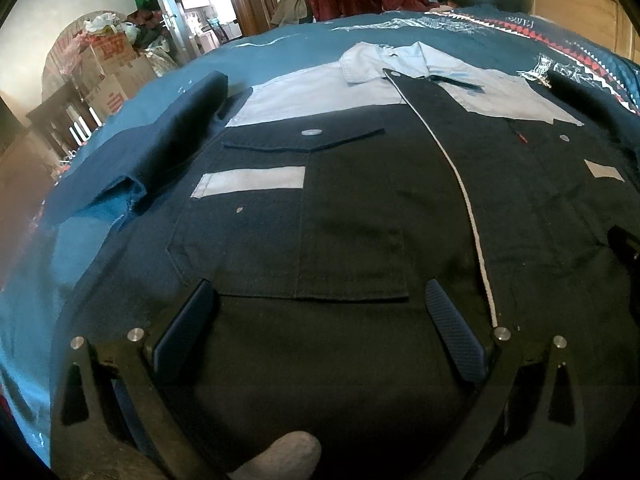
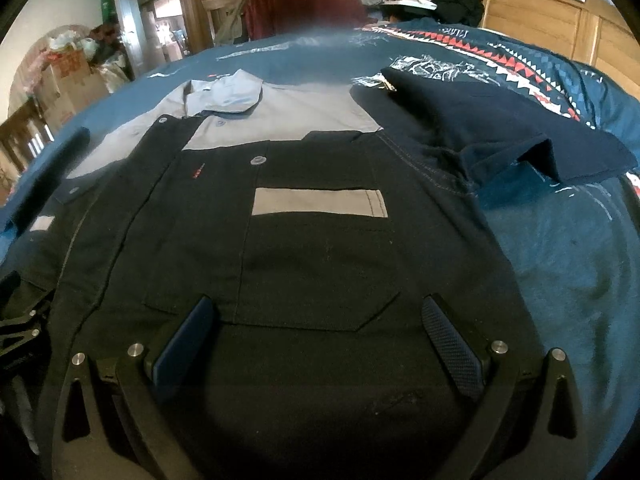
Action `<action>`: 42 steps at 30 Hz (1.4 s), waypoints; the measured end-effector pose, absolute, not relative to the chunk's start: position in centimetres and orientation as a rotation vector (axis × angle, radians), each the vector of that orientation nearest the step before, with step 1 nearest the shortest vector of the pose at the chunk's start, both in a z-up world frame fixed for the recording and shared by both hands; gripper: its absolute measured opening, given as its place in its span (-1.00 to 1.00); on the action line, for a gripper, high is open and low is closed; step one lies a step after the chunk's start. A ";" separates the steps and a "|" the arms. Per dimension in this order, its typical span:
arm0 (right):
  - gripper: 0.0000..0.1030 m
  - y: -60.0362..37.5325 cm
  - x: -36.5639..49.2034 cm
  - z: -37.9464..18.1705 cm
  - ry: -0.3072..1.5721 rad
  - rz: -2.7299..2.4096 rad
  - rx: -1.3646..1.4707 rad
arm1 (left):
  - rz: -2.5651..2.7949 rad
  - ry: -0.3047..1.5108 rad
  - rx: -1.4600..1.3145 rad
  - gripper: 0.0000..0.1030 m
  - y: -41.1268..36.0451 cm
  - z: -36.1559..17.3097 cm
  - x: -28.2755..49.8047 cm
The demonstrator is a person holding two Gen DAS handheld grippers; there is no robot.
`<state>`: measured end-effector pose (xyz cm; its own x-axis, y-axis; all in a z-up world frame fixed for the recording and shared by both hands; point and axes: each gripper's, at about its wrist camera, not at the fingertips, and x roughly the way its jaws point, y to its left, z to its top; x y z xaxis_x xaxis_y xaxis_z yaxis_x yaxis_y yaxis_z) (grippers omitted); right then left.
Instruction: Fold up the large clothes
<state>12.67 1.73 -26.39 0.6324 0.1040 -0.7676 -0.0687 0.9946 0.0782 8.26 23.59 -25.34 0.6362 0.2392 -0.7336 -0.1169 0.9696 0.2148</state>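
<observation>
The blue bedspread (image 1: pixel 280 40) carried the dark work shirt (image 1: pixel 340 216), laid flat, front up, collar far from you. Your left gripper (image 1: pixel 320 320) and right gripper (image 2: pixel 320 332) each hovered over its near hem, fingers spread wide, gripping nothing.

A bed (image 1: pixel 280 46) with a blue patterned cover fills the frame; a dark work shirt (image 1: pixel 360 208) with grey shoulders lies flat across its centre.
</observation>
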 end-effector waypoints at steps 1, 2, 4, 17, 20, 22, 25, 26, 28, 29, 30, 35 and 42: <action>1.00 1.7 12.7 -26.4 0.881 0.101 0.046 | 0.204 0.859 0.154 1.00 23.7 -25.3 8.2; 1.00 1.7 12.7 -26.4 0.881 0.101 0.046 | 0.203 0.860 0.154 1.00 23.8 -25.4 8.2; 1.00 1.8 12.7 -26.3 0.881 0.100 0.044 | 0.203 0.859 0.153 1.00 23.8 -25.4 8.2; 1.00 2.0 13.0 -26.3 0.881 0.106 0.054 | 0.204 0.858 0.154 1.00 23.9 -25.6 8.1; 1.00 1.9 13.0 -26.4 0.879 0.109 0.060 | 0.209 0.857 0.157 1.00 24.1 -25.6 8.2; 1.00 1.8 13.1 -26.4 0.880 0.114 0.065 | 0.208 0.857 0.154 1.00 24.2 -25.7 8.2; 1.00 1.8 13.1 -26.4 0.880 0.117 0.069 | 0.209 0.858 0.151 1.00 24.2 -25.7 8.3; 1.00 1.8 13.1 -26.4 0.880 0.117 0.070 | 0.210 0.857 0.150 1.00 24.2 -25.7 8.3; 1.00 1.8 13.1 -26.4 0.880 0.117 0.070 | 0.210 0.857 0.149 1.00 24.2 -25.7 8.4; 1.00 1.8 13.1 -26.4 0.880 0.117 0.069 | 0.211 0.858 0.149 1.00 24.1 -25.7 8.4; 1.00 1.8 13.1 -26.4 0.880 0.117 0.069 | 0.212 0.858 0.149 1.00 24.1 -25.8 8.4; 1.00 1.8 13.1 -26.4 0.880 0.117 0.070 | 0.213 0.857 0.144 1.00 24.1 -25.8 8.5; 1.00 1.8 13.1 -26.4 0.880 0.116 0.068 | 0.215 0.857 0.145 1.00 24.1 -25.8 8.5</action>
